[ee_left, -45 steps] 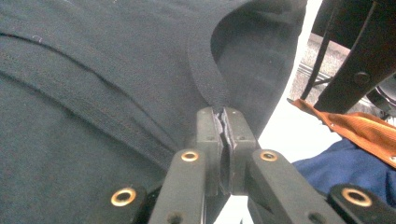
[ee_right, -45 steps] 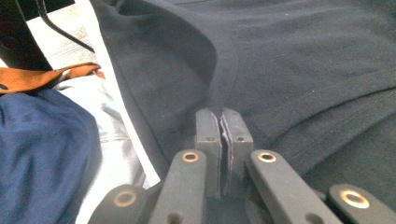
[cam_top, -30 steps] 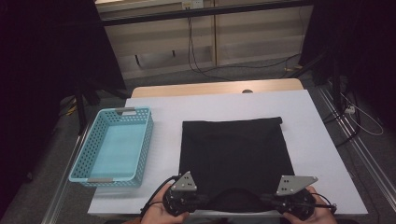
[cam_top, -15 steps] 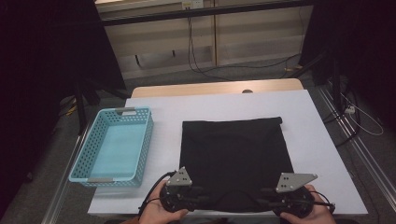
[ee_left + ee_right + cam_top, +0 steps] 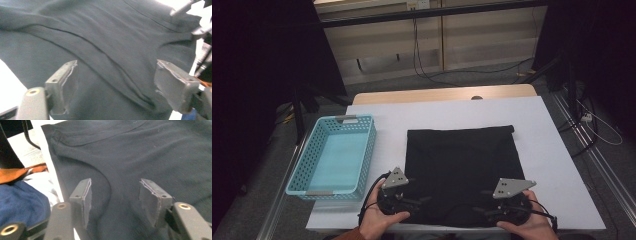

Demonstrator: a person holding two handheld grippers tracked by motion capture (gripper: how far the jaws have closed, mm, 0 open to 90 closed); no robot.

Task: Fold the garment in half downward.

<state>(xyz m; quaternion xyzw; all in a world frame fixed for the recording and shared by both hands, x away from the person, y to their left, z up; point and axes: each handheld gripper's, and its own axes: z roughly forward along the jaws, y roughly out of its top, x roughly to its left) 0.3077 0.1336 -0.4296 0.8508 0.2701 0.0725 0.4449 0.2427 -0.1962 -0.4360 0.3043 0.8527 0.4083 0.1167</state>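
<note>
A black cloth [image 5: 462,170] lies flat as a folded rectangle on the white table [image 5: 552,150]. Both grippers sit over its near edge, each held in a hand. My left gripper [image 5: 419,201] is at the near left corner. Its jaws have just been opening and now stand wide apart [image 5: 115,75], with creased cloth lying under them and no pad pressing on it. My right gripper [image 5: 484,210] is at the near right corner. Its jaws have also just been opening [image 5: 113,192], and the cloth lies below the gap, ungripped.
A light blue perforated basket [image 5: 368,150] stands on the left of the table, close to the cloth's left side. The table's front edge runs just under both hands. Cables trail over the floor behind the table.
Both hands have shifted a little to the left along the cloth's near edge. The cloth's near edge has settled flat on the table.
</note>
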